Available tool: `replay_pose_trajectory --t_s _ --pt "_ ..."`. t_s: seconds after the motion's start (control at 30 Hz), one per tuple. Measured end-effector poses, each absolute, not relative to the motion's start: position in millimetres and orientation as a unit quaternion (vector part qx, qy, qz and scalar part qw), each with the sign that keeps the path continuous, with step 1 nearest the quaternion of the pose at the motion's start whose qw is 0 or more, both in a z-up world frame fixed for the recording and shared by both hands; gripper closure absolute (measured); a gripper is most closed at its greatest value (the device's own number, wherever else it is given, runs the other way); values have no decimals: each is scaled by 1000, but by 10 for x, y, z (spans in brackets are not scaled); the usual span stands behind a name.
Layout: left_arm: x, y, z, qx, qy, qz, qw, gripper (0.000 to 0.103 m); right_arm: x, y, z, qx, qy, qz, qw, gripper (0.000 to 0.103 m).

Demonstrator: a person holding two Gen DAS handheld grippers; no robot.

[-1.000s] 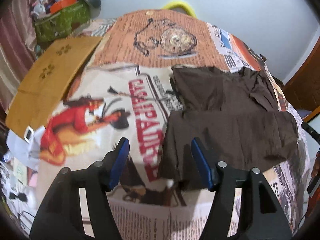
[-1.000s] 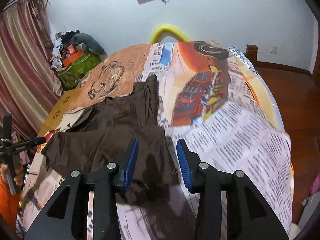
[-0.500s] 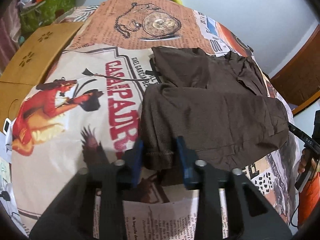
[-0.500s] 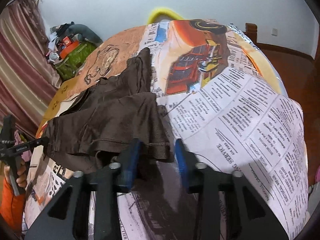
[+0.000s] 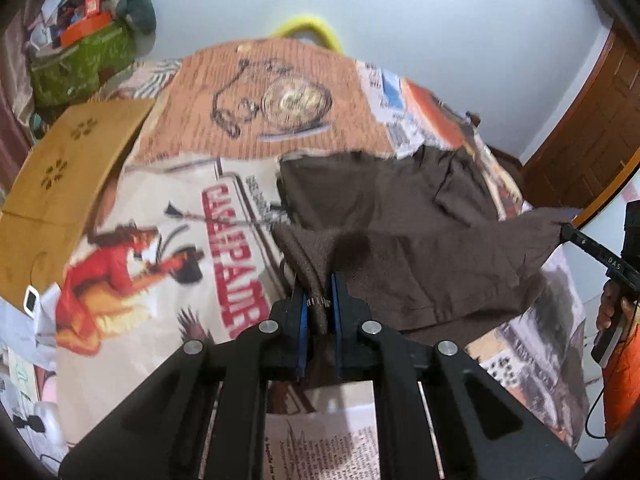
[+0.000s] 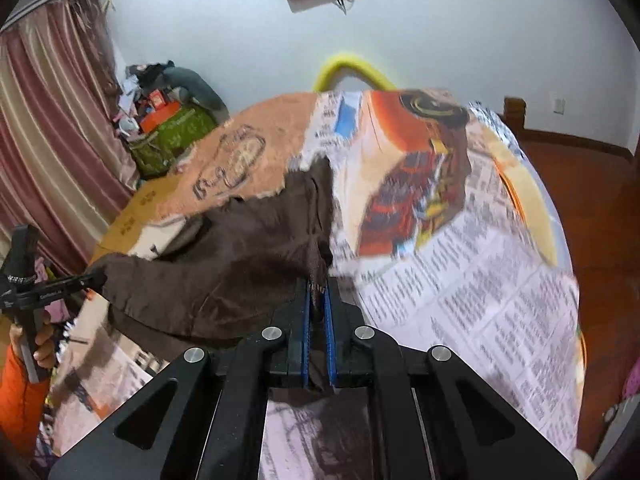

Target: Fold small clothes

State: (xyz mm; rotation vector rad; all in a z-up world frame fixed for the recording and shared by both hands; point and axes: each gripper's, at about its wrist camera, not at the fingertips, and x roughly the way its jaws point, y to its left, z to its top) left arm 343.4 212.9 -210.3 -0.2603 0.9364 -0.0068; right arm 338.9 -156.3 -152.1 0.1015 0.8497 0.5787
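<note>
Both grippers point forward and down over a print-covered table [image 5: 132,360]. Left gripper [image 5: 319,300], bottom centre of its view: blue pads closed on a bunched hem corner of the brown garment [image 5: 400,240], which spreads toward centre right. Right gripper [image 6: 319,300], bottom centre of its view: pads clamped on the opposite hem corner, cloth stretched toward the left edge. A hand in an orange sleeve [image 5: 610,308] grips its handle, right edge of the left view. The cover's red lettering begins "CASA"; the rest is blurred.
</note>
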Motion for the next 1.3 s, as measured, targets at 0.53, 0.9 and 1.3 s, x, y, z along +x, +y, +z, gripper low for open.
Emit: replay_pose_trajectory --t_s 0.53,0.9,1.3 --pt "4266 2361 -1886 -122 417 37 900 94 4077 -1105 -1248 20 359 256 898 98" --pt "4974 2713 -2497 -170 478 84 857 93 4689 -979 -1668 39 415 210 885 97" --pt "4719 2776 -2421 -119 471 116 867 60 4576 -1333 -1437 94 403 195 889 73"
